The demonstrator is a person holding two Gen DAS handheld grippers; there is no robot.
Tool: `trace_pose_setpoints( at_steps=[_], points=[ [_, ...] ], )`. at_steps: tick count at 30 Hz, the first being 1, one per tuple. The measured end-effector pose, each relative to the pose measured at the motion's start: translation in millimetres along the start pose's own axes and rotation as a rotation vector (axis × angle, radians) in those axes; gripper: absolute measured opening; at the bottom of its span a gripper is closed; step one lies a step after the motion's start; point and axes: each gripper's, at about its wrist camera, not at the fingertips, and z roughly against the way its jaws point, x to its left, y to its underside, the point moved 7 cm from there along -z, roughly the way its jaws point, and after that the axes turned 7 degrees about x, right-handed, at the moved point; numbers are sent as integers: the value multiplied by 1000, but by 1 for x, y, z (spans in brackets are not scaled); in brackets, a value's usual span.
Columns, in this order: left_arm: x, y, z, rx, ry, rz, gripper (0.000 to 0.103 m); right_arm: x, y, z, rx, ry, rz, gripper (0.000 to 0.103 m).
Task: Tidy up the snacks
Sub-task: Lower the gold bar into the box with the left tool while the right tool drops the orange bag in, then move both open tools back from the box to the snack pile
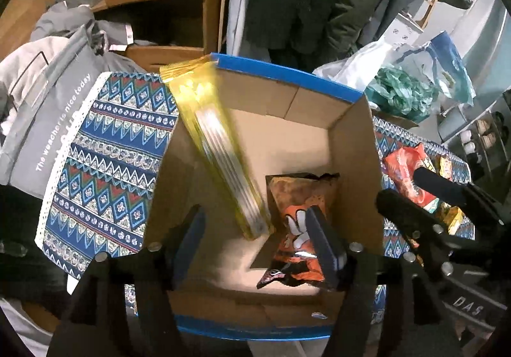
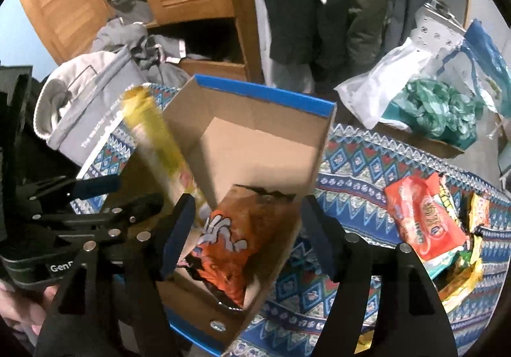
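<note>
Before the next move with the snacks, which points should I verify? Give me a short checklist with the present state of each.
1. Left tool open and free of load: ok, nothing between its fingers.
2. Right tool open: ok, holds nothing.
3. Long yellow pack settled in the cardboard box: not ok, it leans with its top over the rim and looks blurred.
4. Orange chip bag inside the box: ok.
5. Snacks left to pick: ok, red packet lies on the patterned cloth.
6. Room left in the box: ok, bare floor shows.
</note>
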Motion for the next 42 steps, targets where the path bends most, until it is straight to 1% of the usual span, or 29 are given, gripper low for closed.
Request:
trace_pose_setpoints(
  at_steps=[2, 3, 5, 8, 12, 16, 19, 26, 31, 42],
  points=[
    [-3, 0, 1, -1, -8, -8, 73, -6, 1, 4, -6, 10, -11, 73],
    [-5, -1, 1, -4, -10, -13, 73, -9, 2, 6, -8, 13, -15, 73],
    [-10, -1, 0, -3, -10, -22, 74, -17, 4, 10, -10, 18, -29, 73],
    [-22, -1, 0, 8, 10, -37, 73, -28, 7, 15, -13, 28, -43, 73],
    [-40, 0, 3, 1, 21, -71, 74, -42, 13, 23, -21, 53, -56, 73],
    [-65, 2, 7, -3, 48, -110, 74, -59, 19, 33, -30, 76, -72, 73],
    [-83, 5, 8, -8, 55, -147, 77, -73, 24, 39, -35, 87, -93, 73],
    [-127, 11, 4, 10, 80, -237, 77, -111, 42, 58, -45, 124, -150, 73],
    [-157, 17, 3, 0, 82, -304, 77, -138, 56, 70, -49, 153, -182, 74],
    [-219, 37, -10, 32, 118, -400, 77, -199, 91, 91, -61, 207, -281, 74]
  ],
)
